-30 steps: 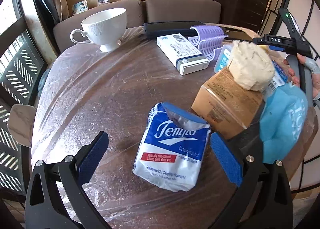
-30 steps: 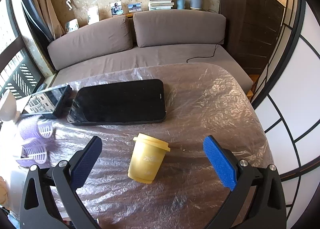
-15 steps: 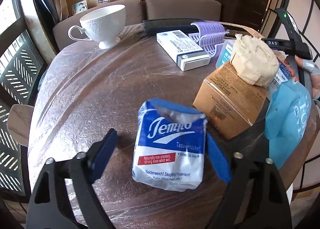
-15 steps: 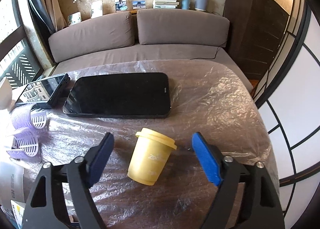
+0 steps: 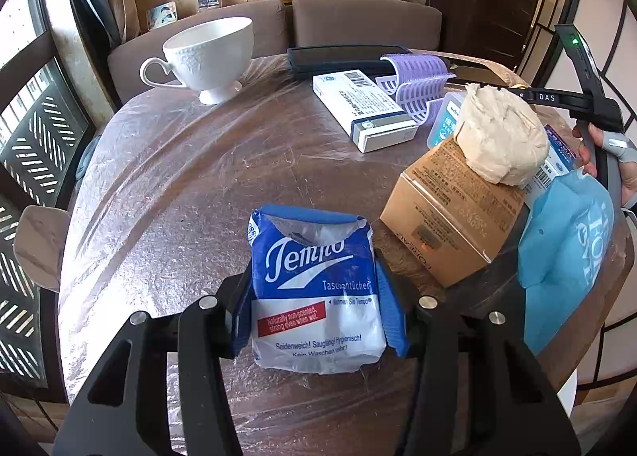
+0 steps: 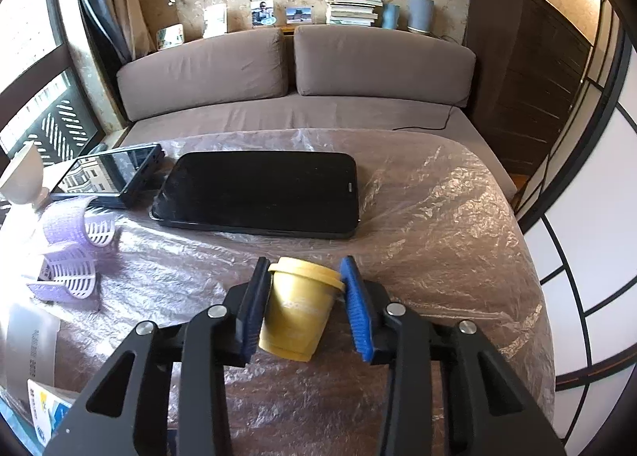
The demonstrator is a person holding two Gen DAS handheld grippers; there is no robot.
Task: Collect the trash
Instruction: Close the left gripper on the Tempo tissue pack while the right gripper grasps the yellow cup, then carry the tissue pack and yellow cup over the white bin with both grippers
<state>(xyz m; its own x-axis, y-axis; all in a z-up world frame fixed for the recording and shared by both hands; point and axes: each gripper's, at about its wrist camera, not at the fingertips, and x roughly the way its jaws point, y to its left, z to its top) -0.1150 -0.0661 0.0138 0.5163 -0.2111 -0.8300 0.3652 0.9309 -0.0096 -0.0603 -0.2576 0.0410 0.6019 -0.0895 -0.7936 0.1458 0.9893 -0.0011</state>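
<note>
In the left wrist view my left gripper (image 5: 318, 304) is shut on a blue and white Tempo tissue pack (image 5: 314, 289) that lies on the plastic-covered round table (image 5: 159, 185). A crumpled tissue ball (image 5: 499, 135) rests on a tan carton (image 5: 454, 209) to the right. In the right wrist view my right gripper (image 6: 304, 304) is shut on a small yellow lidded cup (image 6: 298, 308) that tilts slightly right on the table. The right gripper's handle and the person's hand show at the right edge of the left wrist view (image 5: 593, 106).
A white teacup (image 5: 207, 54), a white medicine box (image 5: 362, 110), purple hair rollers (image 5: 418, 86) and a blue cap (image 5: 565, 257) lie on the table. A black tablet (image 6: 258, 193) and a phone (image 6: 111, 173) lie beyond the cup. A brown sofa (image 6: 294, 70) stands behind.
Both grippers closed from wide open: the left onto the tissue pack, the right onto the yellow cup. Both moved slightly forward.
</note>
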